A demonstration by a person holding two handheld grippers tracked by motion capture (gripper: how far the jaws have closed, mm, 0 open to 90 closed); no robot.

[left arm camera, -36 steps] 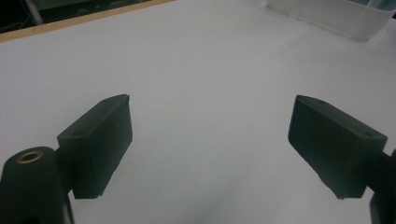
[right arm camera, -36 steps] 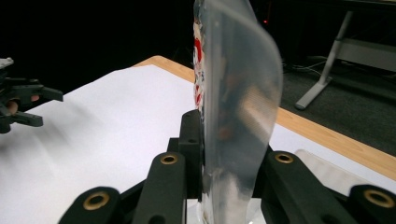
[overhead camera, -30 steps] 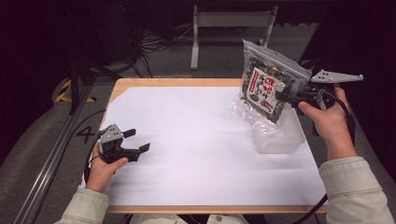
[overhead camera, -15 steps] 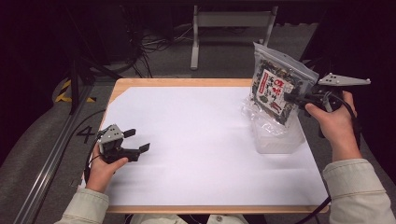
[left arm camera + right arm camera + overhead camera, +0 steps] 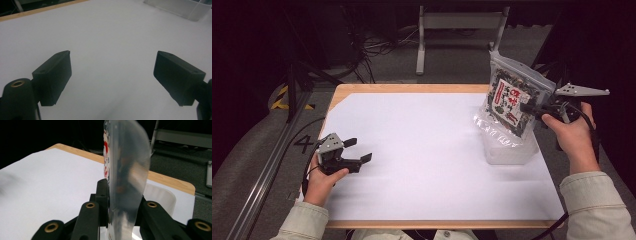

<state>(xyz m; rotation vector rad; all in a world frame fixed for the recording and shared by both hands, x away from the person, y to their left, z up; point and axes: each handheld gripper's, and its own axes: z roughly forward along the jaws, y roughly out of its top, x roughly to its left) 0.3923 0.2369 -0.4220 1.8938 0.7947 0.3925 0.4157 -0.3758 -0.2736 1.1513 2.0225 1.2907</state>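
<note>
Snack bag (image 5: 510,101) lifted higher — right tongs (image 5: 527,106) clamping it, left tongs (image 5: 358,150) wide, resting.

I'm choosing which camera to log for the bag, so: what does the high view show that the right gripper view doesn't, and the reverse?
High view: both hands, the open left gripper low over the sheet, and the printed face of the snack bag above the clear container. Right gripper view: the bag edge-on, pinched between the right gripper jaws. Both: the bag, the container, the white sheet and the table's wooden edge.
</note>
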